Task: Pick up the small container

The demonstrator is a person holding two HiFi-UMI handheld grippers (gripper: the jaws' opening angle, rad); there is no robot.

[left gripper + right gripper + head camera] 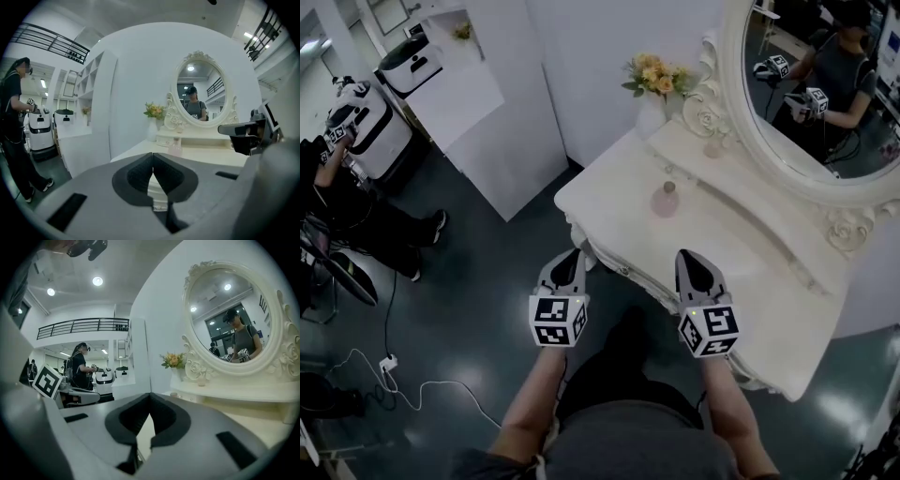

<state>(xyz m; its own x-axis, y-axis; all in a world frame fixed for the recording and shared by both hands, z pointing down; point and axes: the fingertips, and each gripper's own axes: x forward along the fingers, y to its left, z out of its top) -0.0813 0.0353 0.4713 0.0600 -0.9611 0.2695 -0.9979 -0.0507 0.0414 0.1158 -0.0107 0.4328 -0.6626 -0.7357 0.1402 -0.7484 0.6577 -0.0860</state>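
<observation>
The small container (665,200) is a pale pink bottle with a round stopper. It stands upright near the left end of the white dressing table (769,281). In the left gripper view the container (175,147) shows just beyond the jaw tips, slightly to the right. My left gripper (577,251) hangs over the floor just off the table's front edge, shut and empty. My right gripper (687,253) is over the table's front edge, also shut with nothing between the jaws. Both are short of the container. The left gripper (153,154) and right gripper (150,395) show their tips touching.
A white vase of yellow flowers (654,84) stands at the table's back left corner. An oval mirror (825,84) in a carved frame rises behind a raised shelf that holds a small jar (712,148). A person (337,187) stands at the far left by white machines, with cables (403,375) on the floor.
</observation>
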